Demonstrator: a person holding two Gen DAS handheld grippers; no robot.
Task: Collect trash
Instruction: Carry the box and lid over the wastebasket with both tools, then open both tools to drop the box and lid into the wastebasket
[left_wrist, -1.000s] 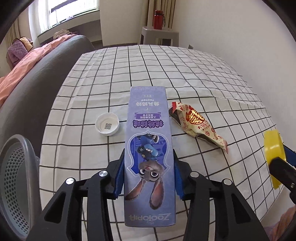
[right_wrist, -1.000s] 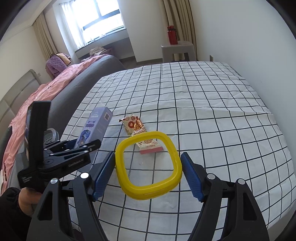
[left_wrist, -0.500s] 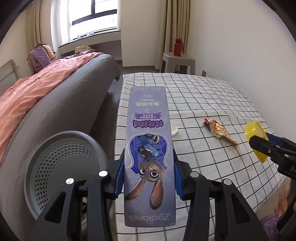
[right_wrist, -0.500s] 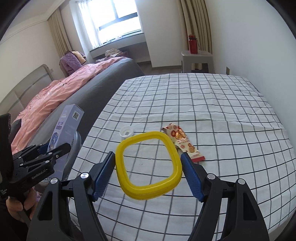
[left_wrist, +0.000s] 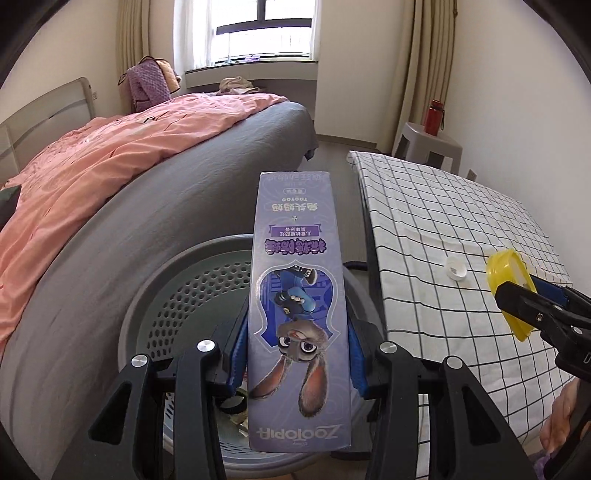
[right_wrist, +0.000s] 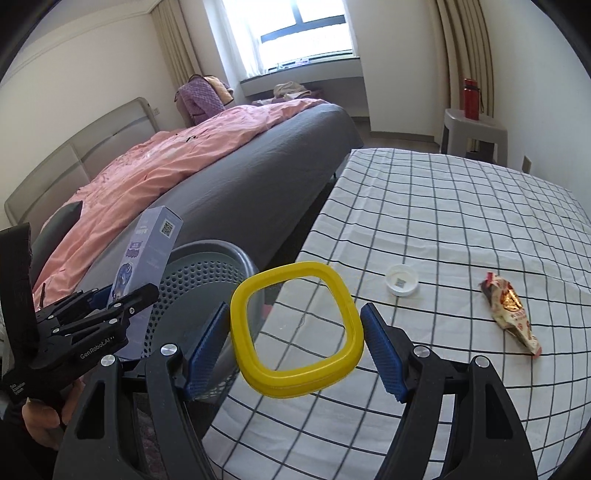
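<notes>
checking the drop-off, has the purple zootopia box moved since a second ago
Yes. The purple Zootopia box, clamped in the left hand-held gripper, has left the checkered tablecloth and now hangs over the grey perforated bin beside the table.

A: Colours first. That box (left_wrist: 298, 314) is pale lilac, with a deeper purple panel, a grey rabbit cartoon and purple lettering.

B: And the ring (right_wrist: 297, 328) is bright yellow, plain all round, against blue ridged pads (right_wrist: 382, 349) on black arms.

A: The basket (left_wrist: 192, 295) is grey, dotted with rows of small holes.

B: The cloth (right_wrist: 461, 229) is white with a thin black grid. On it sit a white cap (right_wrist: 402, 279) and a cream wrapper (right_wrist: 511, 314) with red print and a coppery patch.

A: Behind, a salmon-pink quilt (left_wrist: 92, 162) lies over a charcoal-grey cover (left_wrist: 207, 177).

B: There's a purple knitted bag (right_wrist: 201, 98), a red bottle (right_wrist: 471, 99) on a grey stool (right_wrist: 474, 129), beige curtains and cream walls.
</notes>
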